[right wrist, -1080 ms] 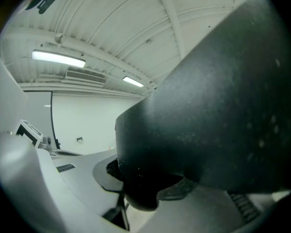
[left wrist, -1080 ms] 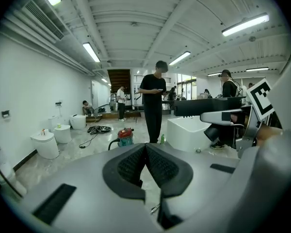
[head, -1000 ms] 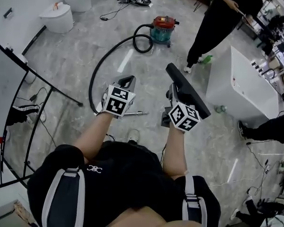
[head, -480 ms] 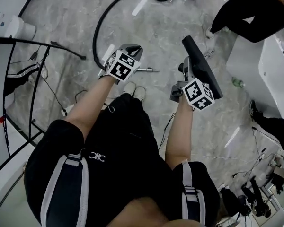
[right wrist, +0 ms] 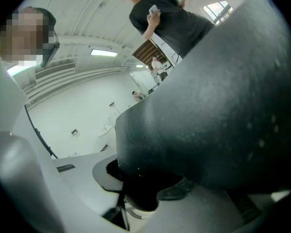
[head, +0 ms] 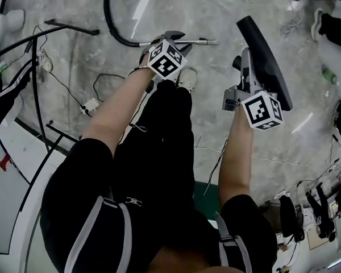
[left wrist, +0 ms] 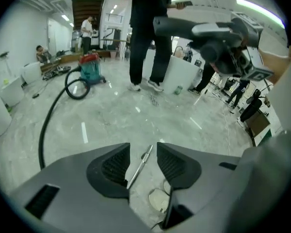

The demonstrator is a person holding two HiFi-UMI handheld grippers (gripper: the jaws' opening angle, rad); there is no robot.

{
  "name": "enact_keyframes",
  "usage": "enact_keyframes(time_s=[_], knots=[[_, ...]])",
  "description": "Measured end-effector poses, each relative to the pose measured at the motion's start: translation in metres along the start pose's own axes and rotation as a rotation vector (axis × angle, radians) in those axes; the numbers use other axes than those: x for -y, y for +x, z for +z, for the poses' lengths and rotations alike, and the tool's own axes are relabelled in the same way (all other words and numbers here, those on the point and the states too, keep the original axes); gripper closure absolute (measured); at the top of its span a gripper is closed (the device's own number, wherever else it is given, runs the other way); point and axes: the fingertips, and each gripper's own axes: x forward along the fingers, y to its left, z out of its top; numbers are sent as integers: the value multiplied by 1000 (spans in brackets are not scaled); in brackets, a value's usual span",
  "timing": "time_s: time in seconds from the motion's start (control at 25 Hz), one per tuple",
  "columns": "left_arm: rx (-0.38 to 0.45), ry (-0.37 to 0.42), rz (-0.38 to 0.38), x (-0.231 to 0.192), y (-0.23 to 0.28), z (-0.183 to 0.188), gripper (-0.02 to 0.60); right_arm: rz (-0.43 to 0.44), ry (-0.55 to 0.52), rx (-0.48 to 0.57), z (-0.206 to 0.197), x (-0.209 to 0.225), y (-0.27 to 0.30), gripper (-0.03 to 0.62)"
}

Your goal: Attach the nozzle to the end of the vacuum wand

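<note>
Both grippers have dropped toward the floor since the earlier frame, and the vacuum canister (left wrist: 89, 66) has left the head view. The left gripper (left wrist: 143, 149) was closed then. Its jaws are now opening, with the vacuum wand (head: 199, 41) seen in the gap between them but not gripped.

The wand lies flat on the floor just ahead of the person's shoes (head: 186, 78), joined to the black hose (head: 111, 24). The right gripper (head: 247, 75) is clamped on the black nozzle (head: 265, 61), held above the floor and well apart from the wand's free tip.

Risks, as judged:
- The thin round tube may roll or skid if one pad meets it first.
- The hose's pull may swing the tip.
- A tilted nozzle socket would jam on the tip instead of seating.

No brand or label is legible; only the square markers on the gripper cubes show.
</note>
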Motion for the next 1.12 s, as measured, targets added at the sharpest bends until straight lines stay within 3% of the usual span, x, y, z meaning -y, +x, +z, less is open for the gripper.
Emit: enact_keyframes(time_s=[0.24,0.44,0.76,0.92,1.12], knots=[[-130,29,-62,-7,131,-120,383,-28,5,-120,-119,84,59,442],[-204,159,-59,-10,223,-185,376,-44,14,-158,-193,151,96,442],[-297,354,-82,-15,341,-235,376,-81,50,-121,-243,232,137,442],[-361,455,-85,-24,367,-256,371,-80,84,-89,-248,247,153,442],[-394,430,-87,-25,359,-259,402,-152,117,-66,-249,261,144,442]])
